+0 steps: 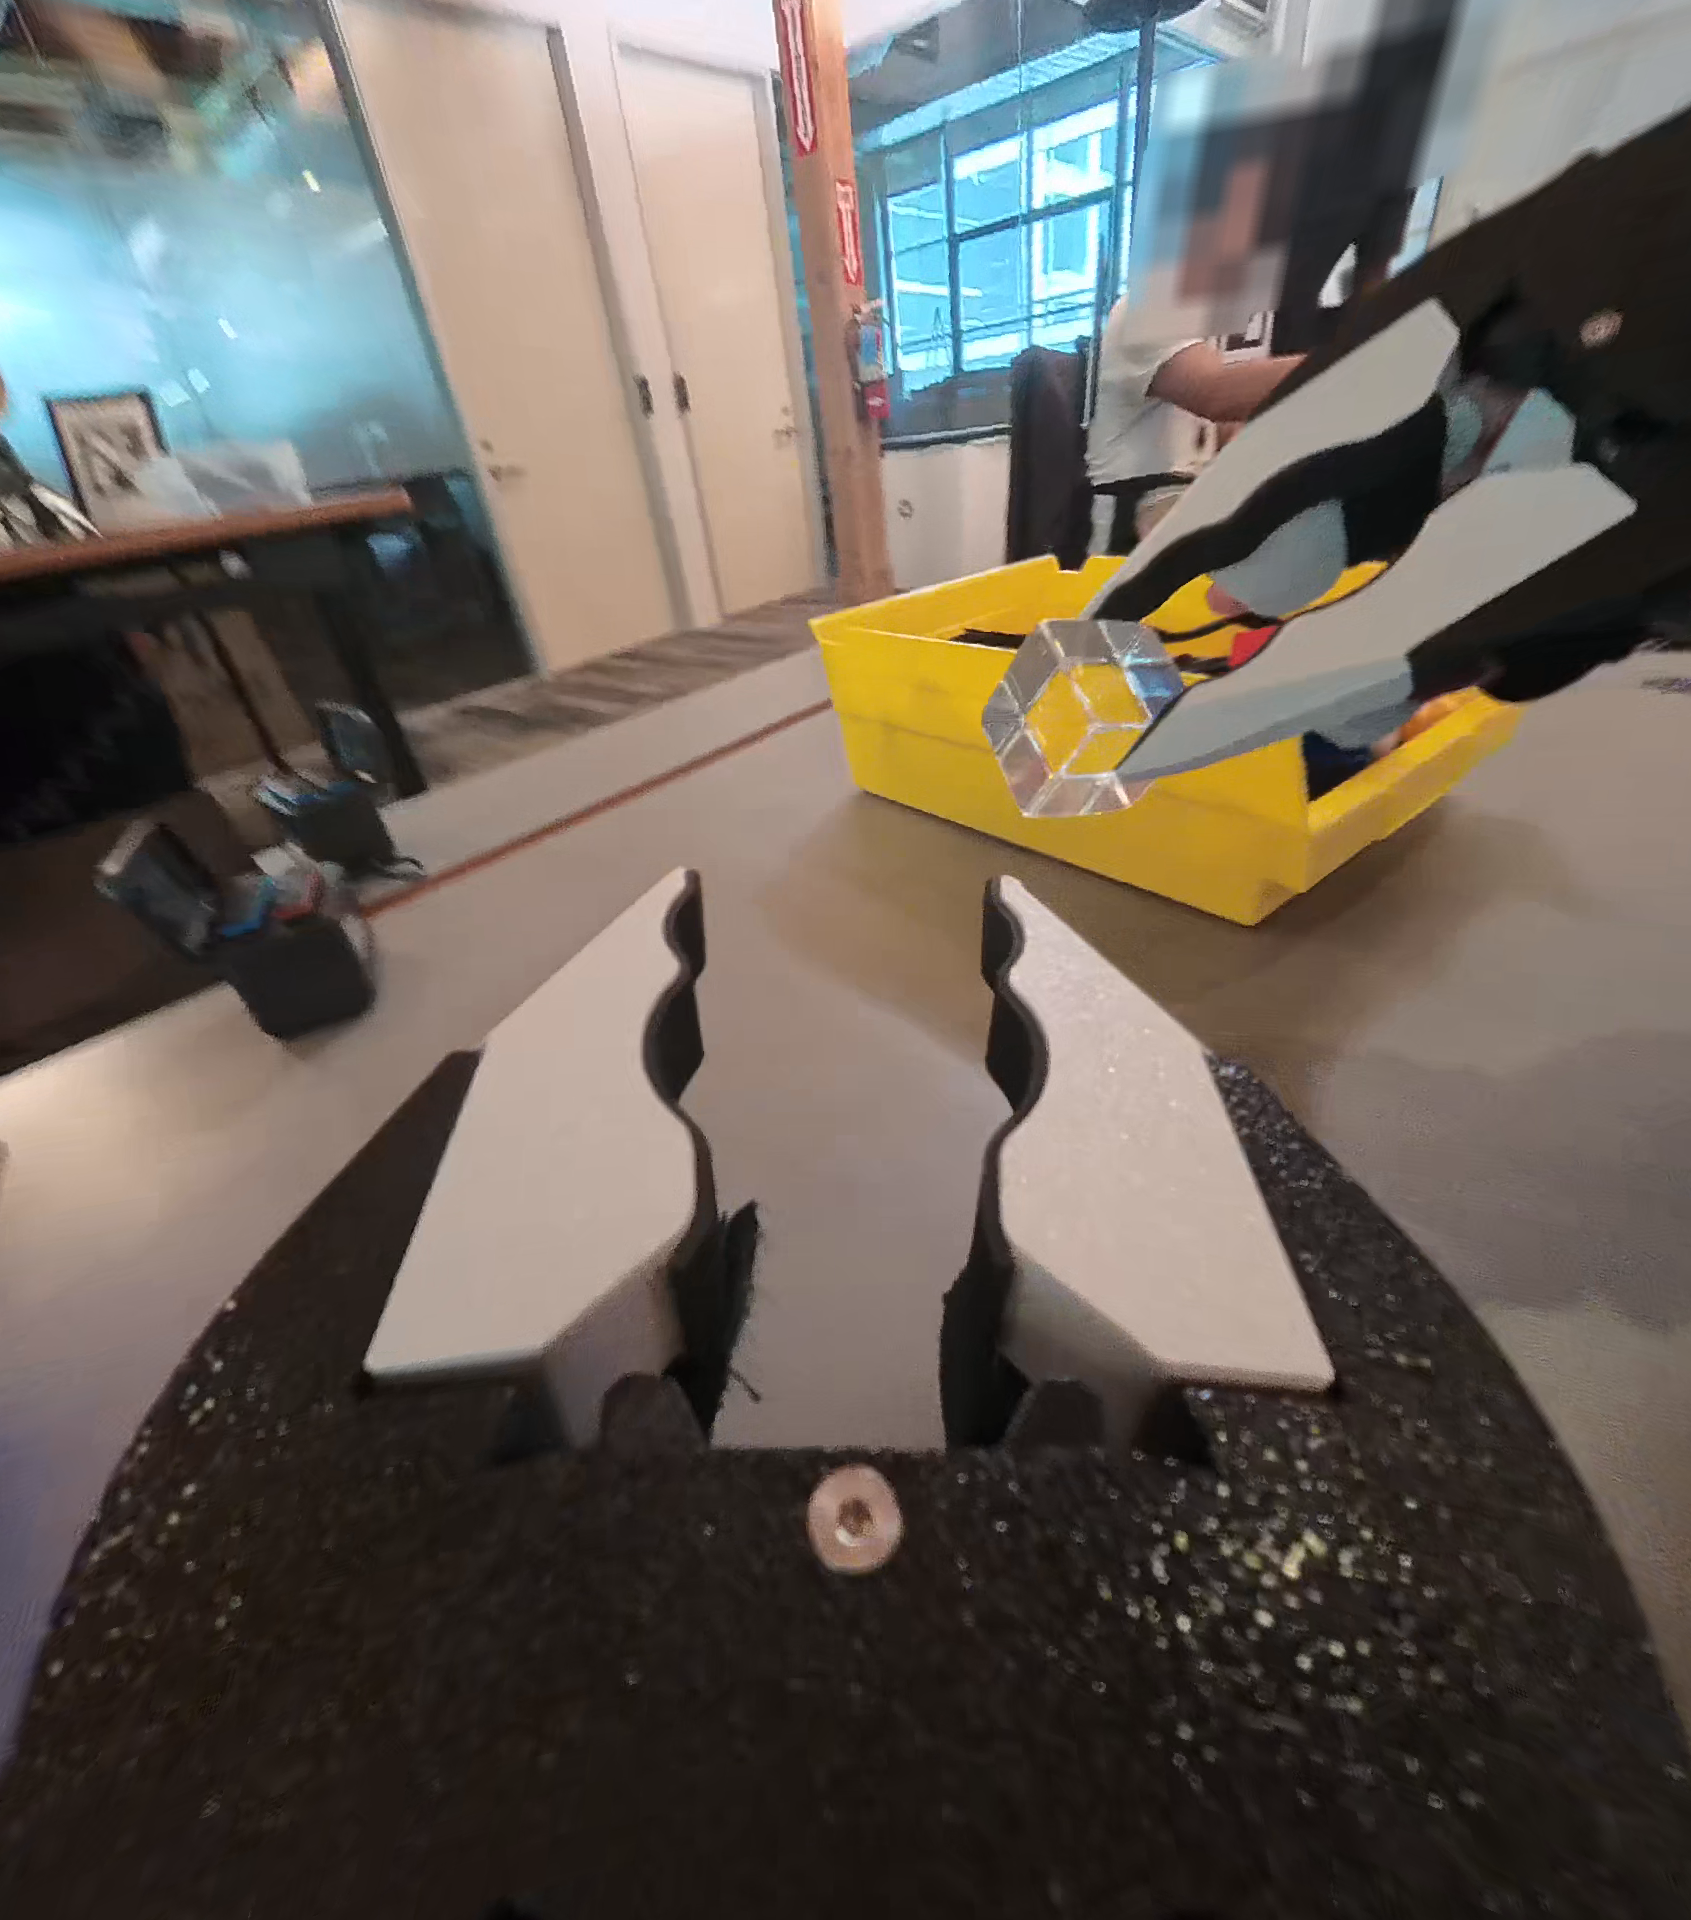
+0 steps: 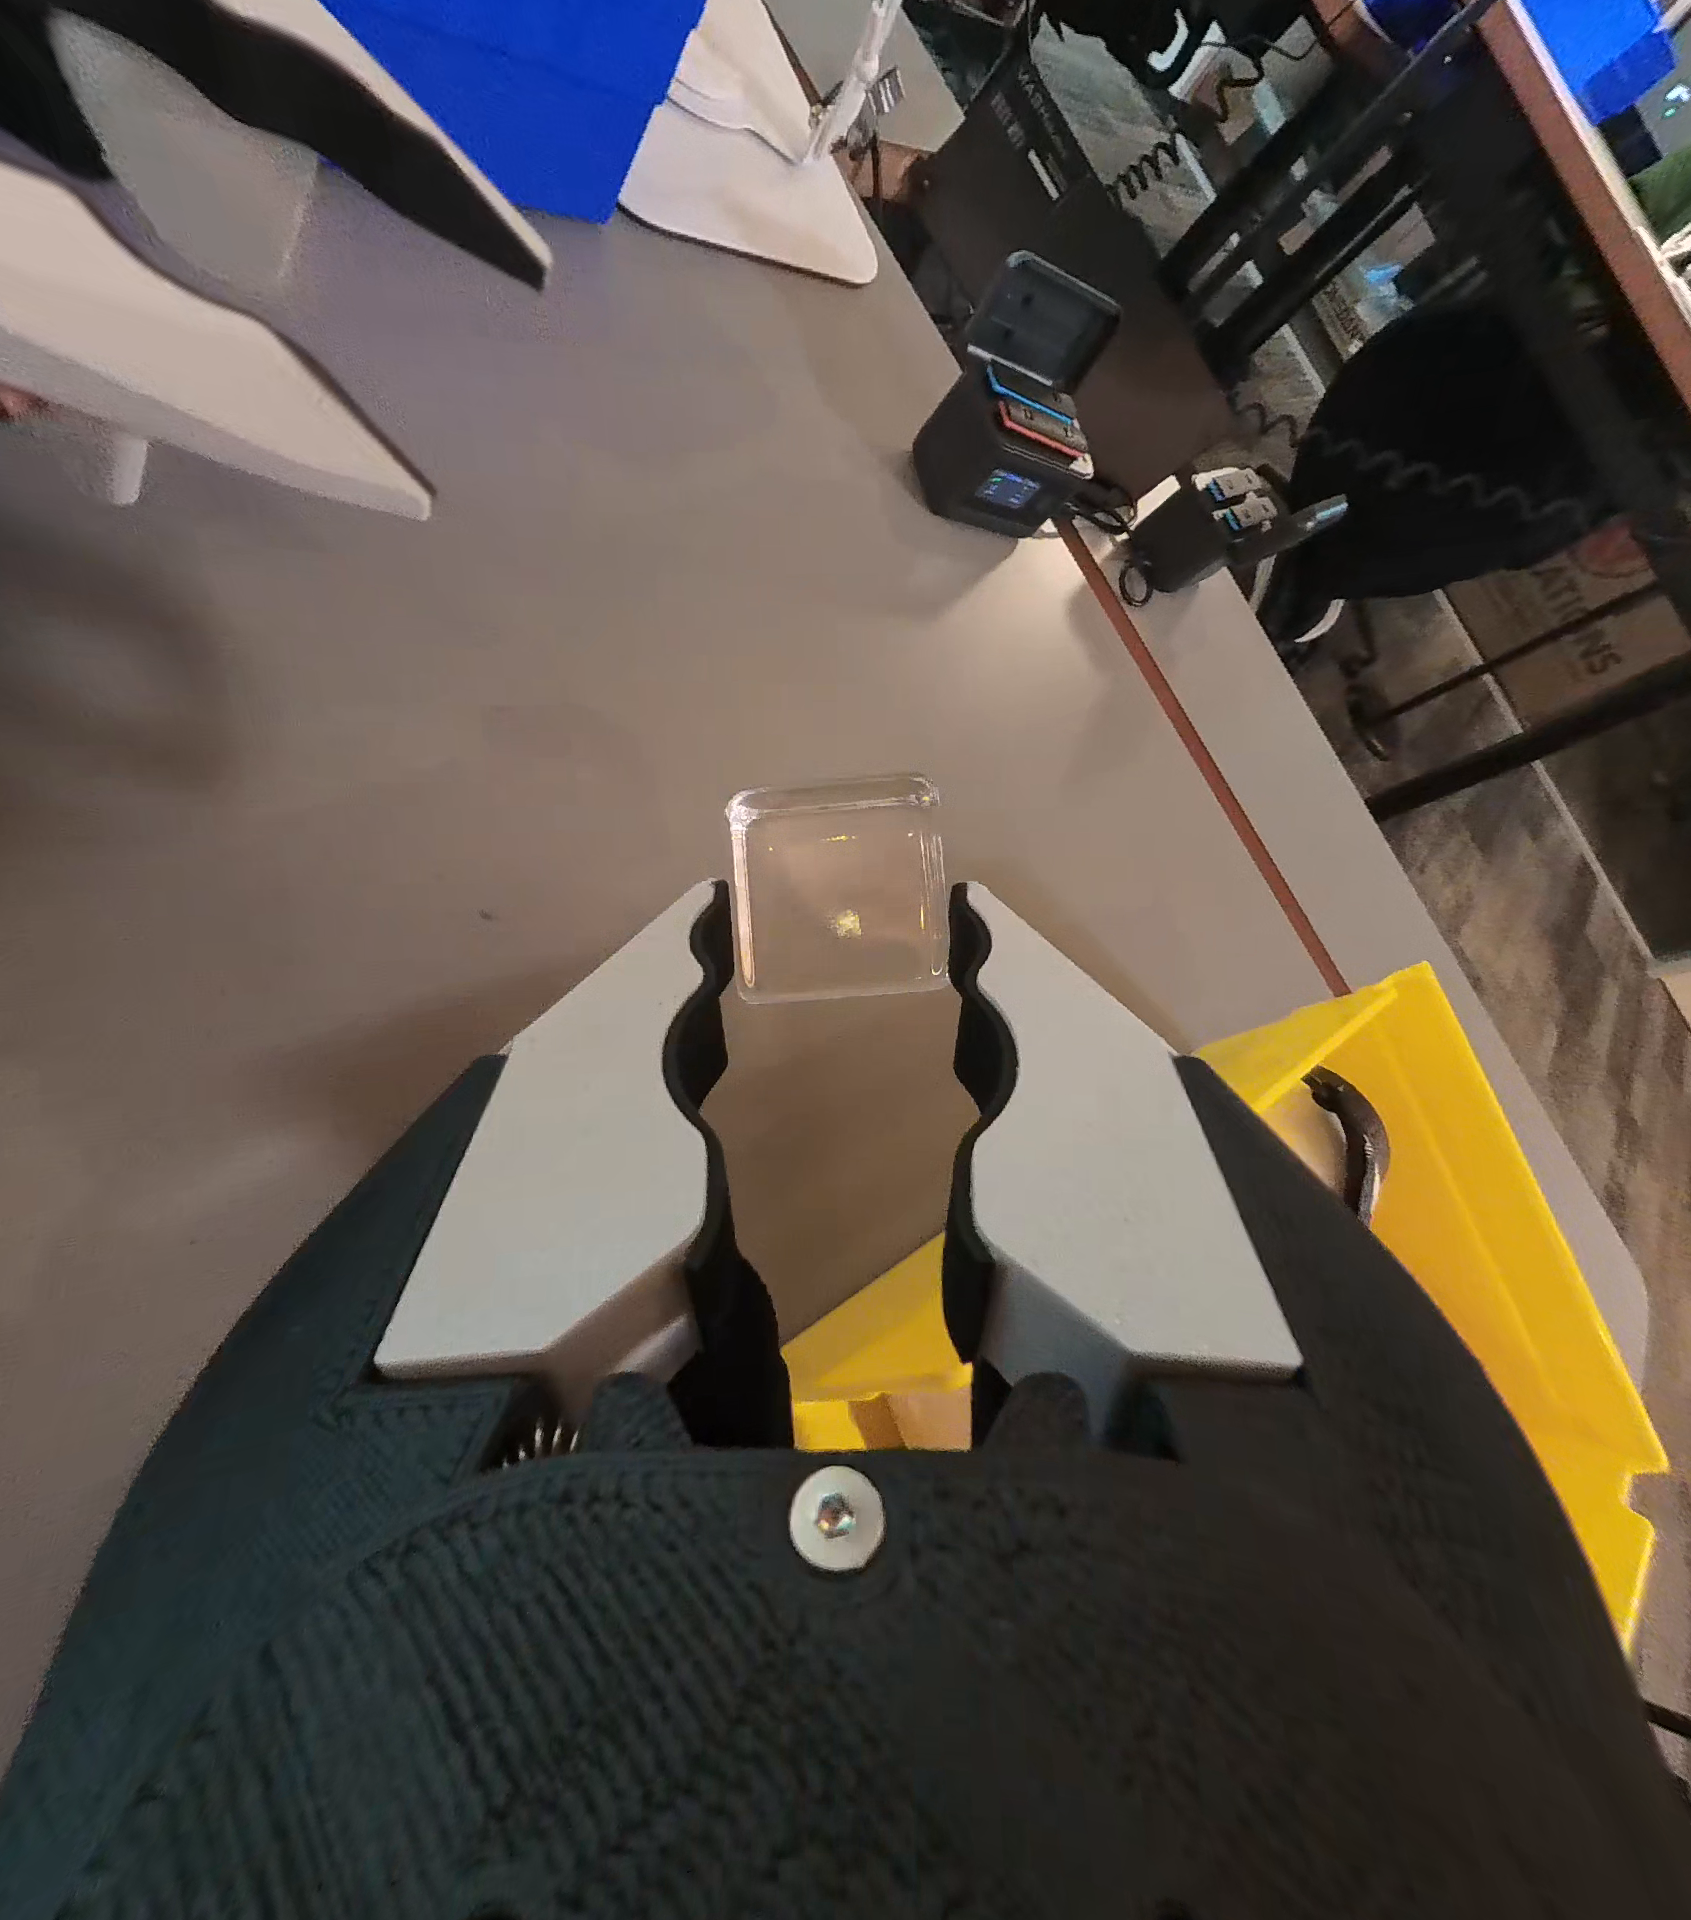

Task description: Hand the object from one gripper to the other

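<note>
A clear plastic cube [image 2: 839, 894] sits clamped between the tips of my right gripper [image 2: 836, 909], held above the grey table [image 2: 405, 727]. In the left wrist view the same cube [image 1: 1080, 717] shows at the upper right, pinched by the right gripper [image 1: 1111, 691] in front of the yellow bin. My left gripper [image 1: 841, 894] is open and empty, low over the table, pointing toward the cube from some distance. The left gripper's fingers [image 2: 197, 343] show at the upper left of the right wrist view, apart from the cube.
A yellow bin [image 1: 1059, 821] with assorted items stands on the table behind the cube; it also shows in the right wrist view [image 2: 1443, 1195]. Black chargers [image 2: 1017, 416] stand near the table edge. A blue box [image 2: 529, 94] is at the far side. A seated person [image 1: 1153, 395] is in the background.
</note>
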`<state>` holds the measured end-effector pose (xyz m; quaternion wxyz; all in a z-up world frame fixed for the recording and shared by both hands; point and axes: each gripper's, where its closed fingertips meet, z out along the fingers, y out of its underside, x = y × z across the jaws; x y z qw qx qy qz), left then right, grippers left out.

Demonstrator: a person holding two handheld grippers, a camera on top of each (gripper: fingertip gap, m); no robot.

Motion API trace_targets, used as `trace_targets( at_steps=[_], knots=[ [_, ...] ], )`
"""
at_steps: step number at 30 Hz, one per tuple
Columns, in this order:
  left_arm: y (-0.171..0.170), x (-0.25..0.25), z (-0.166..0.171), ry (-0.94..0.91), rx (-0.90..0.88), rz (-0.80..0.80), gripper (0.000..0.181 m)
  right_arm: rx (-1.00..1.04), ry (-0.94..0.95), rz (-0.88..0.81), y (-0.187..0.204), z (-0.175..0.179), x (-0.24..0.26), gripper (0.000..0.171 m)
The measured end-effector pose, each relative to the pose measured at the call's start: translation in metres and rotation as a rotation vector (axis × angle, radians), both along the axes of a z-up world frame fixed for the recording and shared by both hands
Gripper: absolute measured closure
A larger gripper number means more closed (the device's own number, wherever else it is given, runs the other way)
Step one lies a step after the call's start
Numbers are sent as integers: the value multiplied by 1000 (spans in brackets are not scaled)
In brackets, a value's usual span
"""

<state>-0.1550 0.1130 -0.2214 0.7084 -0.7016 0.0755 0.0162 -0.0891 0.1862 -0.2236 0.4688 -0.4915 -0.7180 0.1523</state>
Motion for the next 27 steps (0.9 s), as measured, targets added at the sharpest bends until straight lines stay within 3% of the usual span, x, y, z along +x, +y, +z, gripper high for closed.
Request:
trace_targets(
  at_steps=[8, 14, 17, 18, 19, 21, 27],
  knots=[
    [-2, 6, -7, 117, 55, 18, 131, 15, 66, -48, 18, 26, 9, 131],
    [0, 9, -12, 146, 59, 15, 131, -3, 155, -214, 77, 67, 48, 131],
    [1, 10, -14, 150, 57, 5, 132, -35, 143, -352, 122, 66, 73, 131],
    [1, 10, -14, 147, 55, 5, 132, -40, 130, -402, 137, 62, 81, 137],
    [1, 10, -15, 142, 54, 4, 133, -34, 144, -448, 152, 61, 89, 153],
    [2, 9, -15, 130, 52, 2, 133, -39, 153, -509, 174, 58, 101, 159],
    [3, 7, -18, 102, 37, -4, 133, -158, 177, -504, 188, 48, 109, 157]
  ],
)
